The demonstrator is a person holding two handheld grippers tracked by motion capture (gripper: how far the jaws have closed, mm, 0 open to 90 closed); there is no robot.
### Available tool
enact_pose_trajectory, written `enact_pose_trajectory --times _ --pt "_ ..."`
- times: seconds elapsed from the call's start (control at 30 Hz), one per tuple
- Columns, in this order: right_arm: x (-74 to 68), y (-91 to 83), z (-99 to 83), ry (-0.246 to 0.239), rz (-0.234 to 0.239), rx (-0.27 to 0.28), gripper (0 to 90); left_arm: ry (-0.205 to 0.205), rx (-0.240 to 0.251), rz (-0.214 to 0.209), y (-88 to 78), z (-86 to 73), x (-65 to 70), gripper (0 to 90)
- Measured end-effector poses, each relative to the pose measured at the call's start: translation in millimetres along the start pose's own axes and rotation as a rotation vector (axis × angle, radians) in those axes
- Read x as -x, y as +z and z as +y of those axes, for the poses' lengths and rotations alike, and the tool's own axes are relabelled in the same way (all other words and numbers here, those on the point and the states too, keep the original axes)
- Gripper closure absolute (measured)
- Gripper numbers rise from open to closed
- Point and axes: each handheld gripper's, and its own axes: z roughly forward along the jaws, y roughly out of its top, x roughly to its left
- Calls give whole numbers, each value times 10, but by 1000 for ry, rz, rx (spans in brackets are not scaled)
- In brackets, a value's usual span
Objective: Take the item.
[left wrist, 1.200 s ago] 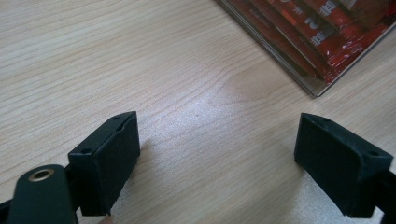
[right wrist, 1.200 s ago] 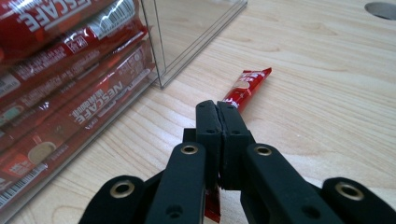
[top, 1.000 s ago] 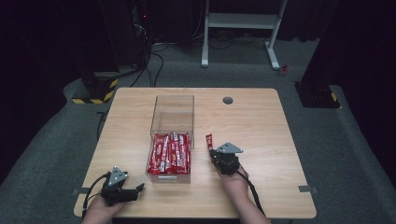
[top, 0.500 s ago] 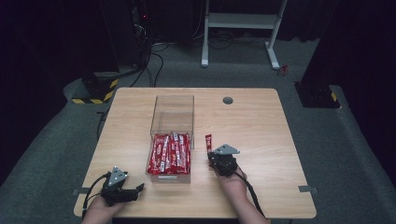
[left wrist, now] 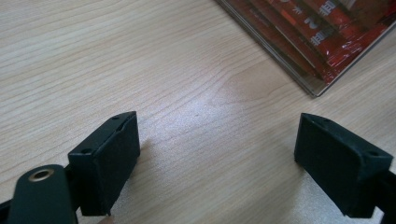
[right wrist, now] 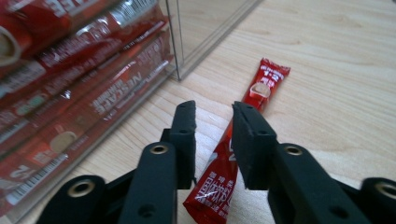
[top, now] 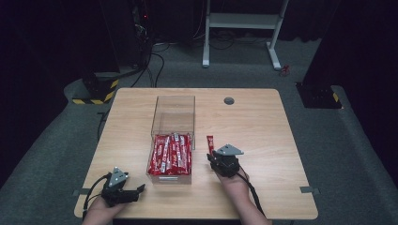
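A light wooden table [top: 263, 126] carries a clear plastic box [top: 172, 123], its near half packed with red instant-coffee sachets [top: 170, 153] lying side by side. My left gripper [top: 123, 190] rests on the table's near left corner, well apart from the box, its jaws spread wide over bare wood [left wrist: 210, 121] with nothing between them. My right gripper [right wrist: 212, 122] sits just right of the box, and its jaws have just been opening: they now stand a narrow gap apart, astride a single red sachet [right wrist: 254, 91] that lies flat on the table, its far end pointing away beside the box wall. From above, that sachet [top: 210, 142] pokes out ahead of my right gripper [top: 213, 157].
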Motion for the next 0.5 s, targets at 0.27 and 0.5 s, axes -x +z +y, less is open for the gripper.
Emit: enact_pose_trajectory --times 0.27,0.5 --pt "-65 -74 39 -18 7 16 585 -1 0 1 0 0 0 145" --pt "-66 -137 51 -15 8 23 434 3 -2 -2 -1 1 -3 144"
